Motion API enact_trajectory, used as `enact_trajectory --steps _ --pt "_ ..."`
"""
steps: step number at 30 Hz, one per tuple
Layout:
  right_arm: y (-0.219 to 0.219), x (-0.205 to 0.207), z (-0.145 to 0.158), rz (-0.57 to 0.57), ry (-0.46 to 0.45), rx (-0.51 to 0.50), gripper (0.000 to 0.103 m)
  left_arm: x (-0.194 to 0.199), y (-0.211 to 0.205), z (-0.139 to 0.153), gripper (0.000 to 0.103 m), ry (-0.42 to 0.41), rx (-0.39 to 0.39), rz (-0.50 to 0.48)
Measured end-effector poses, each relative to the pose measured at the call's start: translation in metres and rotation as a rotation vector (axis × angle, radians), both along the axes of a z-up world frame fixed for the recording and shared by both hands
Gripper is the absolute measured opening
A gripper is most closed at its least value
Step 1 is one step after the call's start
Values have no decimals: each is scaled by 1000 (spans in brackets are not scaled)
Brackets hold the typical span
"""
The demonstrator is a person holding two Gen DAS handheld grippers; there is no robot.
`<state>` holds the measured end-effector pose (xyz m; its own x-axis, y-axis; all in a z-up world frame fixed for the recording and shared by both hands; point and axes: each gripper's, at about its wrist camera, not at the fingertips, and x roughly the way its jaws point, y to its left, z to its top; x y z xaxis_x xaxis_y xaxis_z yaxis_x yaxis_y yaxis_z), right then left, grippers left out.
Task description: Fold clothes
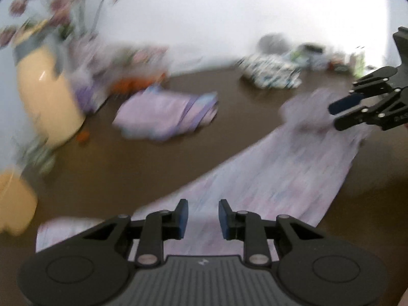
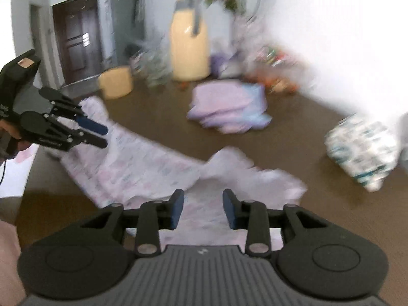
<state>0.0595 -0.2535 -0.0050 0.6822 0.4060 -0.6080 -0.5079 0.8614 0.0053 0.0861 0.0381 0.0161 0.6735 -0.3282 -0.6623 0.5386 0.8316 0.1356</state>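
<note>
Two grippers over a long pink cloth on a brown table

The brown table (image 1: 127,173) holds a long pink patterned cloth (image 1: 267,178) lying flat, bunched up at its far end. A pile of folded purple clothes (image 2: 227,109) sits well apart, near a big cream vase (image 2: 188,51). The left gripper (image 1: 203,218) and right gripper (image 2: 203,209) are both let go, jaws apart above the cloth, grabbing nothing.
</note>
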Motion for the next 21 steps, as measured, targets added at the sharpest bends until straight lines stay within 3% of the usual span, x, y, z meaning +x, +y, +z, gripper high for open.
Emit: enact_trajectory --steps 3,10,13,16,21 --pt "-21 -9 15 -101 -53 -32 42 19 -34 13 24 -33 -12 -45" --pt "-42 3 6 -148 7 33 38 79 -110 6 13 -5 -10 -81" --pt "-44 13 -4 -119 47 51 23 91 -124 -12 10 80 -44 -132" --pt "-40 15 -19 -89 82 8 18 89 -133 -25 9 133 -58 -196" --pt "-35 20 -39 -78 72 -91 11 71 -146 -39 6 137 -6 -298"
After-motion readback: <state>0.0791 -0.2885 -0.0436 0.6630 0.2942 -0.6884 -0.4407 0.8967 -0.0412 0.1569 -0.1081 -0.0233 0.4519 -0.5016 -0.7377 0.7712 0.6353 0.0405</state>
